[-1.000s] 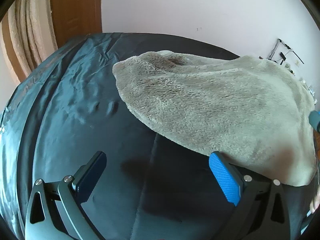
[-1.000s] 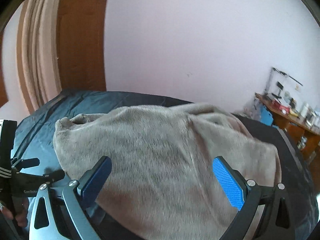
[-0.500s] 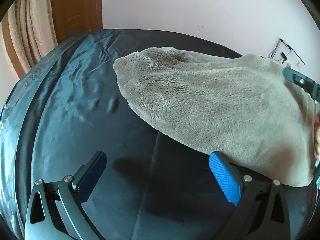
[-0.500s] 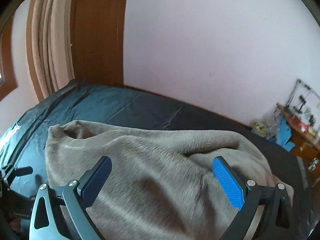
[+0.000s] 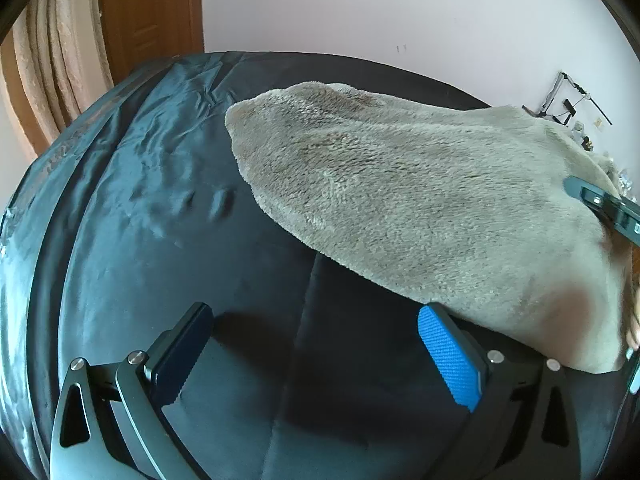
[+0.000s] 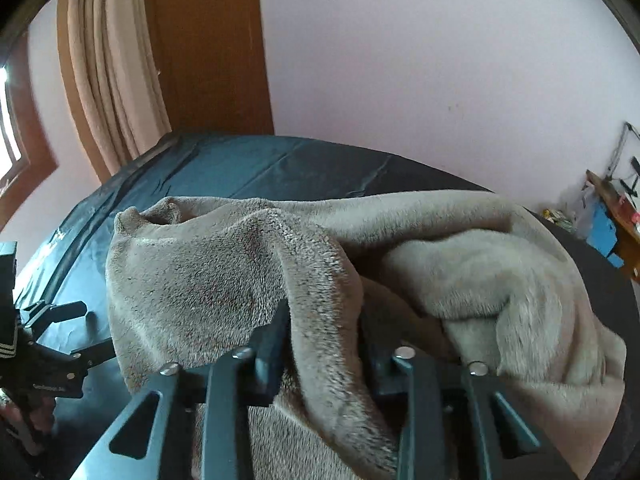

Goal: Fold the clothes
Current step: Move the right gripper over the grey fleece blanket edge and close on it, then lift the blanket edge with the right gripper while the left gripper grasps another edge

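A grey fleece garment (image 5: 420, 200) lies spread over the dark bed sheet (image 5: 140, 200). My left gripper (image 5: 316, 320) hovers open above bare sheet, its blue-padded right finger just at the garment's near edge, nothing between its fingers. In the right wrist view, my right gripper (image 6: 324, 320) has its jaws closing on a raised ridge of the fleece garment (image 6: 200, 280), pads pressing the fabric from both sides. One finger of the right gripper (image 5: 600, 200) shows over the garment's right side in the left wrist view. The left gripper (image 6: 52, 340) appears at far left.
The bed (image 6: 240, 160) stands against a plain pale wall. Beige curtains (image 6: 108, 80) and a brown wooden panel (image 6: 212, 52) rise behind its far left corner. A cluttered wooden desk (image 6: 616, 216) stands to the right of the bed.
The right gripper's wide-open jaws have closed on a pinched-up ridge of fleece, bunching the garment's right side. The left gripper has stayed where it was.
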`<state>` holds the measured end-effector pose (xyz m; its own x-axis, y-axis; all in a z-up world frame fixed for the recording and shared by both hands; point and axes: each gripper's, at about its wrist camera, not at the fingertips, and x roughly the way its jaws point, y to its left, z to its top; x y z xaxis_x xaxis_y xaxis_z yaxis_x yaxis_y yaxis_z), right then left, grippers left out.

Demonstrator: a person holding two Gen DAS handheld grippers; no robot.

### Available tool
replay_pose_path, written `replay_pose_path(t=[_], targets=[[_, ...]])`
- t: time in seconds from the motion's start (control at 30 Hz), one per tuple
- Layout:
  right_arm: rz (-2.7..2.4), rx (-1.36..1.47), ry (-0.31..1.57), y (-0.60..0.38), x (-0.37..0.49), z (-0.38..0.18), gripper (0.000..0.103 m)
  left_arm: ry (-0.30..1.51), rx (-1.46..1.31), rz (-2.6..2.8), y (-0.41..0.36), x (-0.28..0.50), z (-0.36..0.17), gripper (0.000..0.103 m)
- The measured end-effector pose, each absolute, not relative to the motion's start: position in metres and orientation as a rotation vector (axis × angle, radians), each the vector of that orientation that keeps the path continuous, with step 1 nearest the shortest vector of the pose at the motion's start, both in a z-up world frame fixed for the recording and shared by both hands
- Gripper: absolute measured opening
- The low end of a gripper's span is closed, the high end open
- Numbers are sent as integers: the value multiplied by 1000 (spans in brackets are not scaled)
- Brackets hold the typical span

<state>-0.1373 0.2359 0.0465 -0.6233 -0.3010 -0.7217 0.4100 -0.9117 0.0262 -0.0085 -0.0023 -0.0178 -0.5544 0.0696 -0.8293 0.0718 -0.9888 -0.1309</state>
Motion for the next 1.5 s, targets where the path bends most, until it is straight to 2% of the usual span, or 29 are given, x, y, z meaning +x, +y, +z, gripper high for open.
replay_pose_path(t=[0.17,0.37,0.6,0.9,0.97,1.27,1.5], targets=[[-2561,1025,189,237,-115,62,16,230,1477,-2748,-2,-9,-19,103],[-2593,940,208,246,-49,68,15,216,1473,-2747,1,-8,-20,103],[-2538,995,239,249,1,53,15,216,1478,-2749,2,-9,-20,103],[-2564,1000,284,238,-6,36,16,201,1465,-2743,4,-12,-20,103],[-2551,1022,260,237,-17,31,19,200,1461,-2743,4,-12,-21,103],[-2522,1048,140,244,-25,23,20,168,1451,-2742,6,-12,-22,103],[-2716,958,135,258,11,42,13,202,1443,-2751,6,-9,-21,103]])
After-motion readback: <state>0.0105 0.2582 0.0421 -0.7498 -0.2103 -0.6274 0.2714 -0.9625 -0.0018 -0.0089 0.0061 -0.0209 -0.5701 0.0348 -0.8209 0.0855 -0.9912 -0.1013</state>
